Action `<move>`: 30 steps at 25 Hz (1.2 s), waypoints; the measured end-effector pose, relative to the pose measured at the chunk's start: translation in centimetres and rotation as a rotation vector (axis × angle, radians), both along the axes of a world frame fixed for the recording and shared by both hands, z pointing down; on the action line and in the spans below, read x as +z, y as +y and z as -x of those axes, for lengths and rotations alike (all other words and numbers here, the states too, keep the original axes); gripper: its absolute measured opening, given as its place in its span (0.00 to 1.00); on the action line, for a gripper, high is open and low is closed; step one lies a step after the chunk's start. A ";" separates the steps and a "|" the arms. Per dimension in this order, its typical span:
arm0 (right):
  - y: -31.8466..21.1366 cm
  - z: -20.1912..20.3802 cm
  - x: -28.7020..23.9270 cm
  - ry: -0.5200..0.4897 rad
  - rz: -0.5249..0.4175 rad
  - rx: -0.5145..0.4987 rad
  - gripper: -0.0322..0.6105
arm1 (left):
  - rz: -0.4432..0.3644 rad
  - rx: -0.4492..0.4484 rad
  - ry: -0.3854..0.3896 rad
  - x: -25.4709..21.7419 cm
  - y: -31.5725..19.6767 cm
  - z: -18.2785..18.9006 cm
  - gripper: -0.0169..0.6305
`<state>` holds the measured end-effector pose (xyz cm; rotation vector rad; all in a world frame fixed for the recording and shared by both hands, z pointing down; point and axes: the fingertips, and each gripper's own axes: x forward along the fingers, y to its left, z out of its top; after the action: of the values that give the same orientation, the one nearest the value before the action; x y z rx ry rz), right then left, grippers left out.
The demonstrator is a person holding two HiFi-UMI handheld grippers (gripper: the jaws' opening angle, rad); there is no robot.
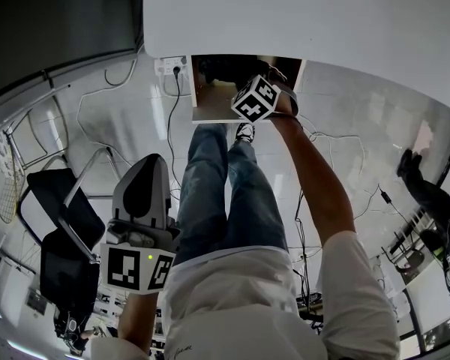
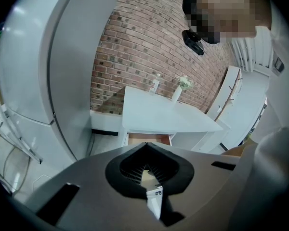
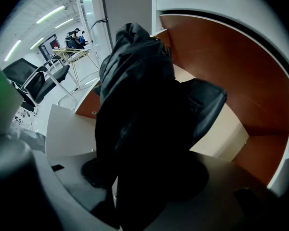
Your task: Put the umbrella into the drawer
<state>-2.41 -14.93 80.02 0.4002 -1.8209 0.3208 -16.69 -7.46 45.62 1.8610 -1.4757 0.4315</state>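
Both tools pinched: right tool (image 3: 139,186) grips umbrella (image 3: 135,90) btwn jaws, prob. inside drawer (image 3: 221,81); left tool (image 2: 147,170) empty.

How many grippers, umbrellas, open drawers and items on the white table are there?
Grippers: 2, left gripper and right gripper
Umbrella: 1
Open drawer: 1
Items on white table: 2, bottle and vase
Total: 6

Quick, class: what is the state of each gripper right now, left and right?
Left gripper: shut, holding nothing.
Right gripper: shut on the black umbrella, at the open drawer.
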 end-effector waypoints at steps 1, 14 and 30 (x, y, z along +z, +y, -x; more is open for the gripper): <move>-0.1 0.0 0.2 0.005 -0.002 -0.002 0.48 | 0.000 0.001 0.002 0.0 0.0 0.0 0.05; -0.4 0.5 1.5 0.042 0.022 -0.003 0.49 | 0.006 -0.008 0.001 0.1 0.5 1.0 0.05; 0.3 -0.1 1.6 0.079 0.021 -0.038 0.45 | -0.006 -0.010 0.007 -0.1 0.5 1.1 0.05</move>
<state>-2.31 -14.59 81.63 0.3584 -1.7445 0.2942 -17.78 -6.95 45.52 1.8579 -1.4825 0.4157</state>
